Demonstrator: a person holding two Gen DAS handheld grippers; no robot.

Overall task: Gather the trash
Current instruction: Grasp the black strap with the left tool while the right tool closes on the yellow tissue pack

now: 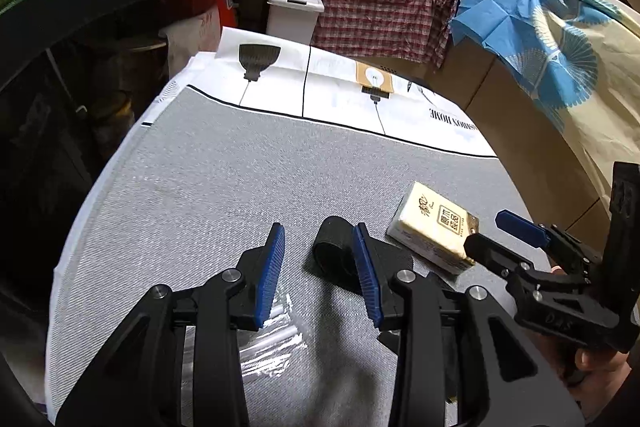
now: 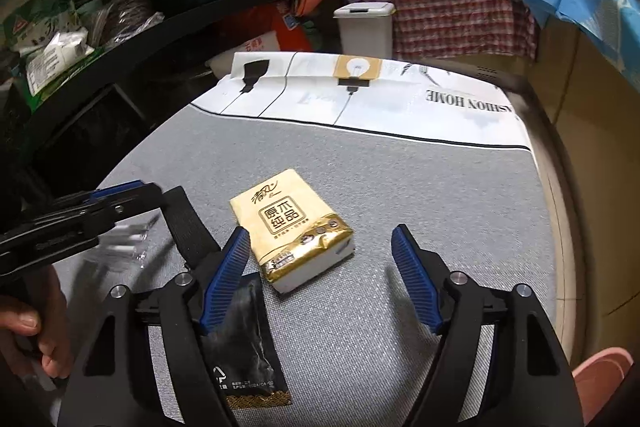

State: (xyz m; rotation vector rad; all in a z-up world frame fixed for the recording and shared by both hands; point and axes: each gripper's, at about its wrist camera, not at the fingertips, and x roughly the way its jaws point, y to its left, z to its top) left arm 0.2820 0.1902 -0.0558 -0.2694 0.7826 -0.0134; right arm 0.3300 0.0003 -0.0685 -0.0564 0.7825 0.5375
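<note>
nothing looks collected yet: left gripper and right gripper both gape empty, clear wrapper at six o'clock, black sachet and tissue pack left on the table

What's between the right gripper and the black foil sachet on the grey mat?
Nothing visible. The flat black foil sachet lies just under the open right gripper's left finger, touching or not I can't tell. The yellow tissue pack sits beyond, not blocking.
</note>
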